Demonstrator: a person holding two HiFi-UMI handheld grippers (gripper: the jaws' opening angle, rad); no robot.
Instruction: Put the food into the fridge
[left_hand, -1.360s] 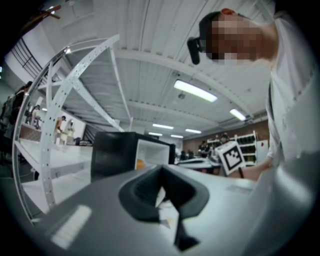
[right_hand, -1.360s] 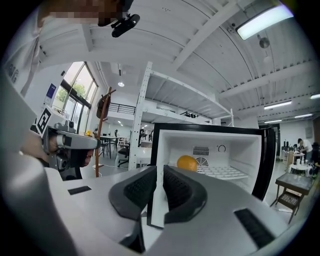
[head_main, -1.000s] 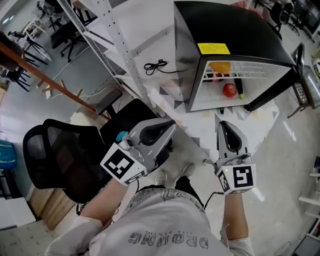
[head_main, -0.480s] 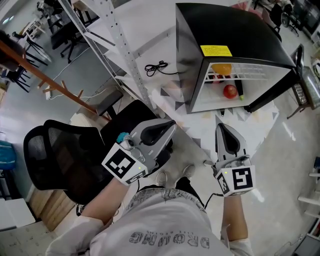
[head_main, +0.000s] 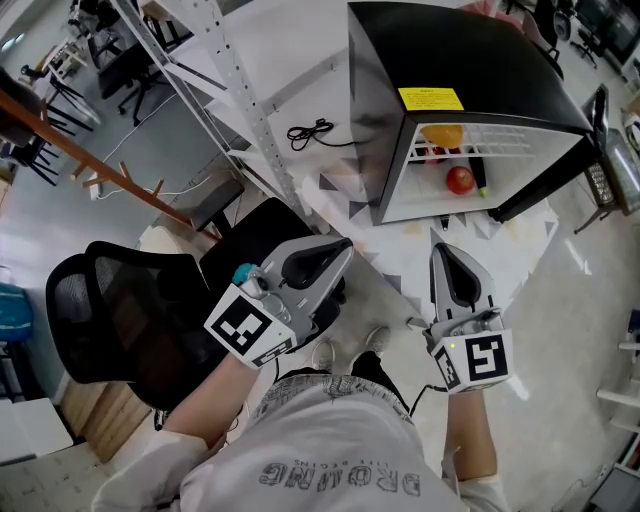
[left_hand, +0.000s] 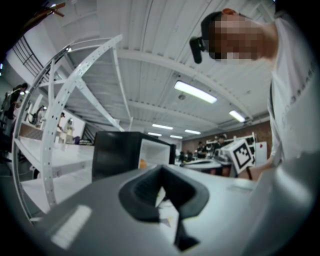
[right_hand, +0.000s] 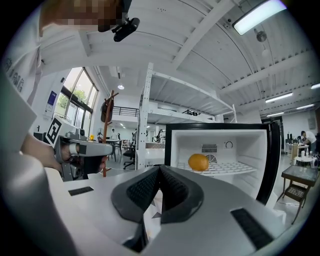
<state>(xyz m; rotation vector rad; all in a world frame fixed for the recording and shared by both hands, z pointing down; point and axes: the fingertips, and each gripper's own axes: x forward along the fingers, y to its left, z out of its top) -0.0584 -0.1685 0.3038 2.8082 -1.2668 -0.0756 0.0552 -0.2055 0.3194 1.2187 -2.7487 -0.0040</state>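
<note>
A black mini fridge (head_main: 460, 60) stands open on the white table (head_main: 400, 262). On its wire shelf lies an orange (head_main: 441, 134); below it sit a red apple (head_main: 460, 180) and a dark long item (head_main: 479, 172). My left gripper (head_main: 347, 247) and right gripper (head_main: 439, 247) hover side by side in front of the fridge, both shut and empty. The right gripper view looks past the shut right gripper (right_hand: 160, 171) straight into the fridge (right_hand: 167, 150), with the orange (right_hand: 198, 162) on the shelf. In the left gripper view the left gripper (left_hand: 161, 171) is shut, the fridge (left_hand: 115, 150) ahead of it.
The fridge door (head_main: 603, 140) swings out to the right. A white perforated metal rack (head_main: 235, 90) rises on the left, with a black cable (head_main: 310, 132) on the table behind it. A black mesh office chair (head_main: 110, 310) stands at lower left.
</note>
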